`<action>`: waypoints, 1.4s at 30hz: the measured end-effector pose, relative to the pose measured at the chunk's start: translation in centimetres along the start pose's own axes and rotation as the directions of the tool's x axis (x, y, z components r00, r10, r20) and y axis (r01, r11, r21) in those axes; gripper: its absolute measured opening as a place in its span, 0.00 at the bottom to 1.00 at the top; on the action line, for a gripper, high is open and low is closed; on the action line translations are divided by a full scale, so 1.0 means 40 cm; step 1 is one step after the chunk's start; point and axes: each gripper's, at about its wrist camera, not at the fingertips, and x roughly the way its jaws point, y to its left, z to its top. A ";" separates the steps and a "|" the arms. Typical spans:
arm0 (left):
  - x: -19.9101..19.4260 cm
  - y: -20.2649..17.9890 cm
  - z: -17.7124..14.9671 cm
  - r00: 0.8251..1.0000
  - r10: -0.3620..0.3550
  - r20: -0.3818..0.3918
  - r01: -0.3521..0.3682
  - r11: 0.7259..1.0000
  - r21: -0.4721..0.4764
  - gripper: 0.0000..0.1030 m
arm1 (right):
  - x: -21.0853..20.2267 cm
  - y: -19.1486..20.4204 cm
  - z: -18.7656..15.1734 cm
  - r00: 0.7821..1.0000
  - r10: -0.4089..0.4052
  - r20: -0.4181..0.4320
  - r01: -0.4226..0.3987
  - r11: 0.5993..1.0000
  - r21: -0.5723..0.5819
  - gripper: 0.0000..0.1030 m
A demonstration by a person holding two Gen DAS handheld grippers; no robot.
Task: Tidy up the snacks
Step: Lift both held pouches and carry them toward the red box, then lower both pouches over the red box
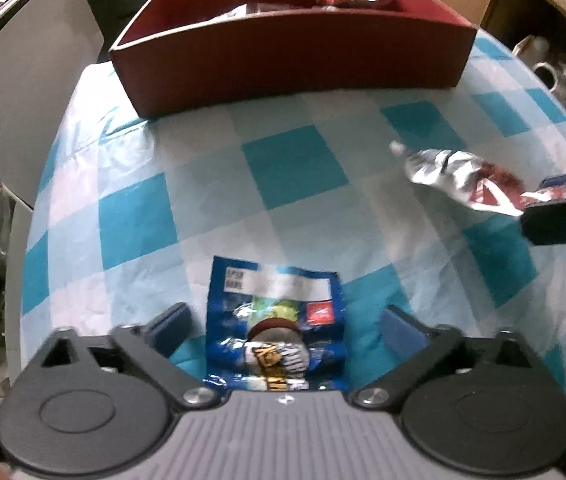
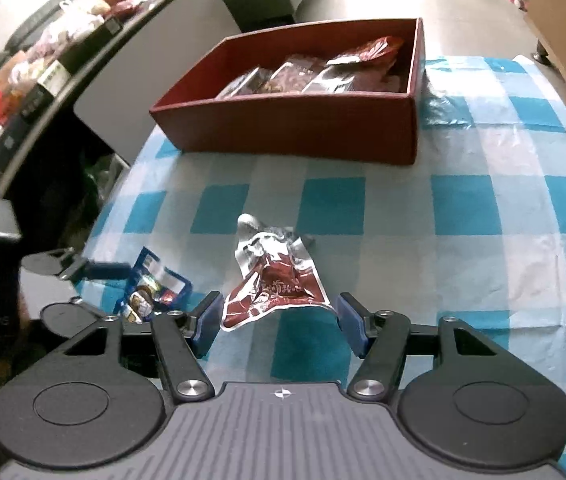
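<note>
We are hovering both grippers, left (image 1: 283, 320) and right (image 2: 279, 320), with jaws spread, over the blue packet (image 1: 279, 320) and red-silver packet (image 2: 273, 280) mid-table; the red box (image 2: 303, 128) at the far edge is holding several (two remaining).

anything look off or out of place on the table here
Two snacks lie loose on the checked cloth instead of in the red box: a blue packet and a crumpled red-and-silver packet. Each sits between an open hand-held gripper's fingers. Nothing spilled.
</note>
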 end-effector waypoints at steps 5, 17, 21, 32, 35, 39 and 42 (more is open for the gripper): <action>-0.035 0.026 0.004 1.000 -0.011 0.015 0.012 0.997 -0.071 0.55 | -0.016 -0.002 0.002 1.000 0.012 0.018 -0.012 1.000 0.007 0.66; -0.109 0.074 0.046 0.988 -0.116 0.100 0.132 0.976 -0.175 0.53 | -0.055 -0.002 0.030 0.995 0.041 0.090 -0.044 0.998 0.035 0.66; -0.121 0.083 0.056 0.982 -0.145 0.117 0.166 0.968 -0.187 0.53 | -0.065 -0.007 0.035 0.993 0.050 0.108 -0.055 0.997 0.045 0.66; -0.147 0.094 0.081 0.972 -0.172 0.158 0.203 0.958 -0.201 0.53 | -0.101 -0.003 0.065 0.982 0.068 0.177 -0.078 0.995 0.054 0.66; -0.163 0.096 0.098 0.968 -0.171 0.183 0.208 0.956 -0.207 0.53 | -0.108 0.001 0.073 0.980 0.072 0.188 -0.083 0.995 0.049 0.66; -0.182 0.093 0.125 0.963 -0.160 0.215 0.205 0.957 -0.203 0.53 | -0.118 0.007 0.090 0.975 0.080 0.206 -0.091 0.995 0.045 0.66; -0.195 0.089 0.142 0.959 -0.158 0.236 0.207 0.957 -0.201 0.53 | -0.125 0.013 0.104 0.971 0.087 0.222 -0.098 0.994 0.042 0.66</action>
